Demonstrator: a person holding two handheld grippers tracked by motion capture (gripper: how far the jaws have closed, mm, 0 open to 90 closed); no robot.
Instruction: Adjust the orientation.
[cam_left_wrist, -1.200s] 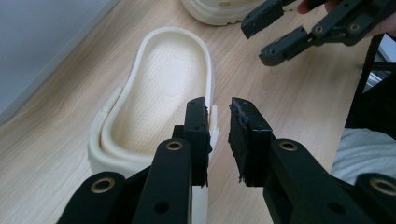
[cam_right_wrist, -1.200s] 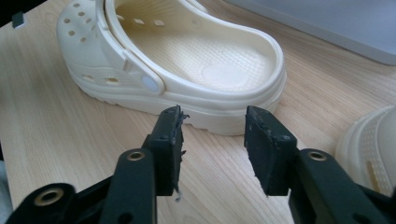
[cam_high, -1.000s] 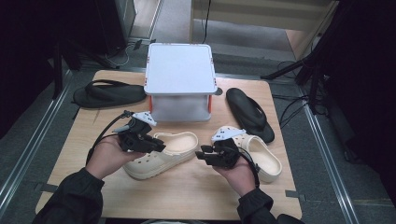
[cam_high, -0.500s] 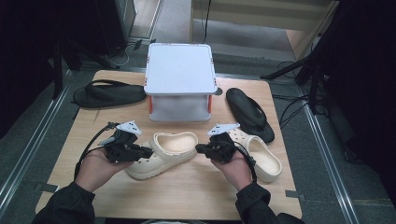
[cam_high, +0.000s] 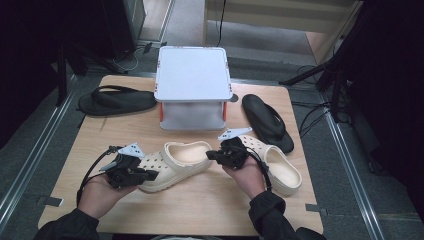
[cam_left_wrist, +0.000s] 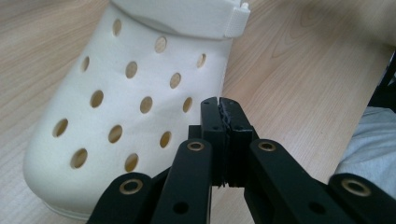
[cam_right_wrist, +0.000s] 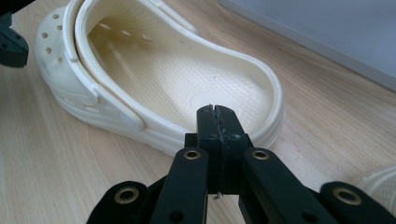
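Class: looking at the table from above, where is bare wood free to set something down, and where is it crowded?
Free: the near edge of the table between the sleeves, and left-centre below the left flip-flop. Crowded: middle and right, around box, both clogs, right flip-flop.

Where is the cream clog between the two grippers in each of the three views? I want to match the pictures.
High view: the cream clog lies near the table's front edge, at the picture's lower centre, toe to the left.
Left gripper view: its holed toe takes up the left half, just beyond the shut jaws.
Right gripper view: its open heel and footbed lie across the upper centre.
Shared landmark: the clog's heel strap, folded forward over the top.
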